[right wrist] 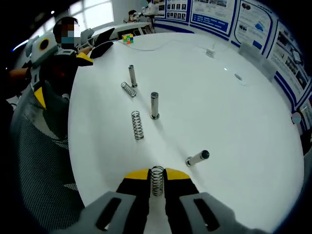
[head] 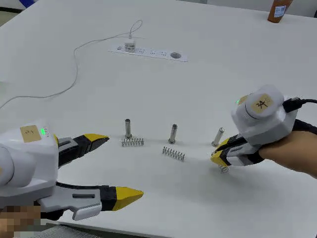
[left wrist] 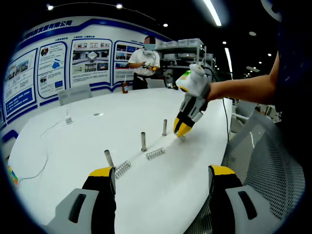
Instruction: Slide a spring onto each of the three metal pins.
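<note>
- Three springs, counted in the head view: the first spring (head: 132, 142) lies at 5 o'clock of the left pin (head: 128, 128), and the second spring (head: 173, 153) lies at 6 o'clock of the middle pin (head: 173, 133).
- The third spring (right wrist: 156, 180) is pinched between the yellow tips of the right gripper (head: 218, 154), at 6 o'clock of the right pin (head: 218, 136).
- Three metal pins in a row on the white table (head: 198, 89) — all still bare.
- The left gripper (head: 124, 166) hovers at 8 o'clock of the pins, jaws spread wide.
- One power strip (head: 148, 51) lies at 12 o'clock.
</note>
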Demonstrator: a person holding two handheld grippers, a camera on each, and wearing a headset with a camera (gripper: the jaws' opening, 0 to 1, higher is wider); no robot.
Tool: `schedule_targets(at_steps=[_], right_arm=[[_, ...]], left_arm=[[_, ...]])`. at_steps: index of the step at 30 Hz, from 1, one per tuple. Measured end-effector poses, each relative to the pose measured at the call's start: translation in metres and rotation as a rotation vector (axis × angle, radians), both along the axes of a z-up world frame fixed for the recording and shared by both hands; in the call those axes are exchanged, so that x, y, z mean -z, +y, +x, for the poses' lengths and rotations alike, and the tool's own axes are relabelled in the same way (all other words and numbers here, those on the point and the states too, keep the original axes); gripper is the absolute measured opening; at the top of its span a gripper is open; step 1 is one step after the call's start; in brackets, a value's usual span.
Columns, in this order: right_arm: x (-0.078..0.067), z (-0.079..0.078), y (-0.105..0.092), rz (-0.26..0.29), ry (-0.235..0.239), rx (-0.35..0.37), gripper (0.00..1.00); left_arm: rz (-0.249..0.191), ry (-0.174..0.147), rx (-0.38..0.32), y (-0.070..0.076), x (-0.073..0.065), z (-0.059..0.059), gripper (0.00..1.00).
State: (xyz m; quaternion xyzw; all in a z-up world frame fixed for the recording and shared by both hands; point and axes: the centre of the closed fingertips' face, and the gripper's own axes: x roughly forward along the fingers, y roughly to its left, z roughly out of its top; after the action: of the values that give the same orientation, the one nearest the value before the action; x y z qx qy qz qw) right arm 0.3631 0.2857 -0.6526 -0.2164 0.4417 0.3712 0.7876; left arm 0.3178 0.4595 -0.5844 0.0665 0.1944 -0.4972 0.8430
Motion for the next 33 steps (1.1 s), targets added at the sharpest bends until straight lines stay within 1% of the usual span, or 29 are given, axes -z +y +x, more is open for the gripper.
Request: schedule_targets(at_steps=[5,12,19,28,33], right_arm=[[-0.007,-0.002,0.002,0.023,-0.011,0.020,0.12],[-0.011,-0.004,0.003,0.035,-0.020,0.032,0.12],[-0.013,-0.003,-0.001,0.049,-0.026,0.047,0.12],[-0.017,0.001,-0.001,0.087,-0.045,0.072,0.12],[-0.024,0.004,-0.001,0.129,-0.060,0.095,0.12]], left_arm=[[0.001,0.001,0.001,0.000,0.000,0.000,0.80],[0.001,0.000,0.001,0.001,0.000,0.000,0.80],[0.002,-0.001,0.001,0.001,0.000,0.000,0.80],[0.002,0.001,0.002,0.001,0.000,0.000,0.80],[0.002,0.002,0.000,0.002,0.000,0.001,0.80]])
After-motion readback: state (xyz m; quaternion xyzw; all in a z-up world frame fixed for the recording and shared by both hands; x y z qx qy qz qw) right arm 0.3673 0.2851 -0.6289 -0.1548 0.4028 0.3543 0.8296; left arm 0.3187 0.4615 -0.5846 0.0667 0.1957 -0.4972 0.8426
